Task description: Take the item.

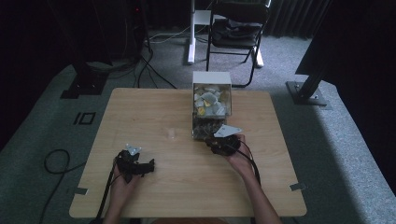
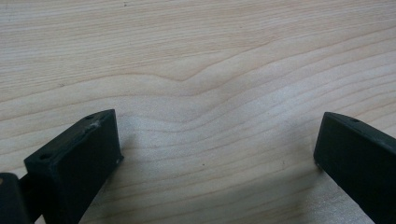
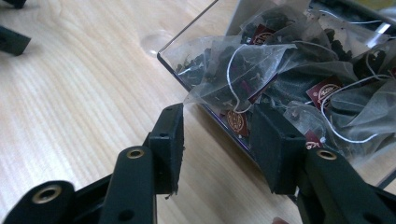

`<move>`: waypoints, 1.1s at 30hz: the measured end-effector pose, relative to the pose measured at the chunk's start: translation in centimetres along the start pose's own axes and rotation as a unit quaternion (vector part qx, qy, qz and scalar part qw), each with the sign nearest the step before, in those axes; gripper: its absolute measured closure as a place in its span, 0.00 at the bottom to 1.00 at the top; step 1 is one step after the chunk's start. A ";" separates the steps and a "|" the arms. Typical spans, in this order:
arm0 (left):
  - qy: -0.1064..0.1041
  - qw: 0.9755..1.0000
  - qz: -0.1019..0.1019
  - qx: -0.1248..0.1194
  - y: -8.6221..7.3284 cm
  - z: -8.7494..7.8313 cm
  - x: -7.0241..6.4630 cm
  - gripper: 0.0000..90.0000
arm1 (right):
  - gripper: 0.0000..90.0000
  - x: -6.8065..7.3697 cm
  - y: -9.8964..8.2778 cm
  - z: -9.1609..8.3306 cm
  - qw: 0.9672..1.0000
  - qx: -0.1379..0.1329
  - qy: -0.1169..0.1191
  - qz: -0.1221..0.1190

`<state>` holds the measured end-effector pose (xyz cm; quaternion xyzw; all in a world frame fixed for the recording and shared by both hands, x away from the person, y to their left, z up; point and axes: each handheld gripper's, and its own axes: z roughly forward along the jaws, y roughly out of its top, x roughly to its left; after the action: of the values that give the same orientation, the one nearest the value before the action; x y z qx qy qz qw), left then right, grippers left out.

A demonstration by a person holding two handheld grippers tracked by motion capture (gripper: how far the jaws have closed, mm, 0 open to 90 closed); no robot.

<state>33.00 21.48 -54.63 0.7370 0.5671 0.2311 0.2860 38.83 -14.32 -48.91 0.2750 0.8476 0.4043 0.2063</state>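
Note:
A clear plastic box (image 1: 212, 100) lies on the wooden table (image 1: 187, 191) with its open end toward me. Mesh pyramid tea bags with dark leaves, white strings and red tags fill its near end. In the right gripper view one tea bag (image 3: 233, 70) pokes over the box's rim (image 3: 187, 29). My right gripper (image 3: 217, 116) (image 1: 219, 142) is at that opening; its jaws stand apart on either side of the bag's lower corner without pressing it. My left gripper (image 1: 140, 167) (image 2: 217, 135) rests low over bare wood at the near left, open, with nothing between its jaws.
A small clear round piece (image 1: 172, 134) (image 3: 156, 42) lies on the table left of the box. Pale and yellow packets (image 1: 208, 100) fill the box's far half. A black folding chair (image 1: 236, 28) and white table legs stand beyond the table.

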 end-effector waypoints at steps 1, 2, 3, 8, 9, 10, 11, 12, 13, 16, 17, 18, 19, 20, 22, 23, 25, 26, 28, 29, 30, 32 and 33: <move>0.000 1.000 0.000 0.000 0.0 0.0 0.0 0.01 | 0.62 0.1 0.0 -0.1 1.000 0.000 0.001 -0.001; 0.000 1.000 0.000 0.000 0.0 0.0 0.0 0.01 | 0.62 0.2 -0.1 -0.1 1.000 0.000 0.000 -0.004; 0.000 1.000 0.000 0.001 0.0 0.0 0.0 0.01 | 0.62 0.2 -0.1 -0.2 1.000 0.000 0.000 -0.004; 0.000 1.000 0.000 0.001 0.0 0.0 0.0 0.01 | 0.62 0.4 -0.3 -0.6 1.000 -0.002 0.003 -0.001; 0.000 1.000 0.000 0.000 0.0 0.0 0.0 0.01 | 0.63 0.5 -0.3 -0.7 1.000 -0.001 0.005 -0.002; 0.000 1.000 0.000 0.000 0.0 0.0 0.0 0.01 | 0.63 0.5 -0.3 -0.8 1.000 0.000 0.006 -0.003; 0.000 1.000 0.001 0.001 0.0 0.0 0.0 0.01 | 0.63 0.5 -0.3 -0.8 1.000 -0.001 0.007 -0.004; 0.000 1.000 0.000 0.001 0.0 0.0 0.0 0.01 | 0.63 0.5 -0.3 -0.9 1.000 -0.001 0.007 -0.004; 0.000 1.000 0.001 0.001 0.0 0.0 0.0 0.01 | 0.62 0.5 -0.3 -1.0 1.000 -0.003 0.007 -0.004; 0.000 1.000 0.000 0.000 0.0 0.0 0.0 0.01 | 0.58 0.5 -0.1 -1.3 1.000 -0.018 0.008 0.008; 0.000 1.000 0.001 0.000 0.0 0.0 0.0 0.01 | 0.55 0.5 0.0 -1.5 1.000 -0.026 0.007 0.014; 0.000 1.000 0.001 0.000 0.0 0.0 0.0 0.01 | 0.55 0.4 0.2 -1.7 0.999 -0.033 0.005 0.021; 0.000 1.000 0.001 0.000 0.0 0.0 0.0 0.01 | 0.55 0.4 0.4 -1.8 0.999 -0.037 0.000 0.025; 0.000 1.000 0.000 0.000 0.0 0.0 0.0 0.01 | 0.56 0.3 0.6 -1.9 0.999 -0.040 -0.005 0.028; 0.000 1.000 0.000 0.000 0.0 0.0 0.0 0.01 | 0.59 0.2 1.0 -1.9 0.999 -0.041 -0.014 0.031; 0.000 1.000 0.000 0.000 0.0 0.0 0.0 0.01 | 0.61 0.2 1.1 -1.9 0.998 -0.043 -0.016 0.034; 0.000 1.000 0.000 0.000 0.0 0.0 0.0 0.01 | 0.62 0.1 1.5 -1.7 0.998 -0.041 -0.022 0.037; 0.000 1.000 0.000 0.000 0.0 0.0 0.0 0.01 | 0.62 0.1 1.6 -1.6 0.998 -0.041 -0.025 0.038; 0.000 1.000 0.001 0.000 0.0 0.0 0.0 0.01 | 0.61 0.2 1.8 -1.3 0.998 -0.037 -0.031 0.040; 0.000 1.000 0.001 0.000 0.0 0.0 0.0 0.01 | 0.61 0.2 1.9 -1.2 0.998 -0.036 -0.031 0.042; 0.000 1.000 0.001 0.001 0.0 0.0 0.0 0.01 | 0.61 0.2 1.9 -1.0 0.998 -0.036 -0.031 0.042; 0.000 1.000 0.001 0.001 0.0 0.0 0.0 0.01 | 0.64 0.2 2.0 -0.8 0.998 -0.032 -0.034 0.041; 0.000 1.000 0.001 0.001 0.0 0.0 0.0 0.01 | 0.65 0.3 2.0 -0.7 0.998 -0.030 -0.034 0.041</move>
<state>33.00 21.48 -54.62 0.7376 0.5668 0.2310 0.2853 38.87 -13.47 -46.93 0.3170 0.8154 0.4281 0.2266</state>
